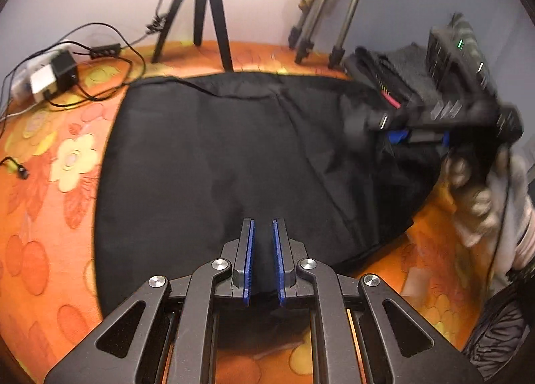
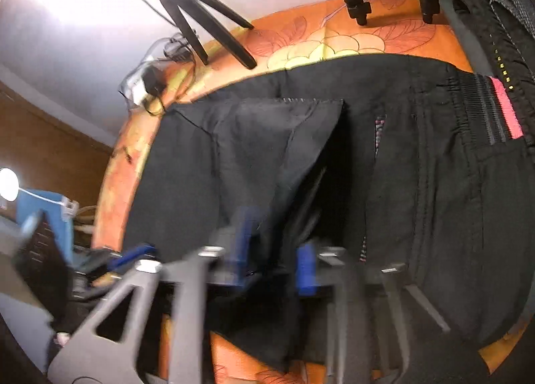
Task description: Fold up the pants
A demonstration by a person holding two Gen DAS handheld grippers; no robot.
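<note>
A: Any readable text, labels or numbers from where you stand?

B: None. The black power adapter (image 1: 65, 71) and white plug block (image 1: 41, 80) on the orange floral cloth (image 1: 36, 226) show no legible print.

A: The pink stripe on the black pants waistband (image 2: 506, 109)?

B: Plain colour, no lettering. Both views too blurred for fine print anyway.

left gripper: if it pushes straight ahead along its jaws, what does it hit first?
The black pants. The left gripper points low across the cloth, jaws slightly apart. Beyond lies the orange floral cover, then the black tripod; depth is unclear.
</note>
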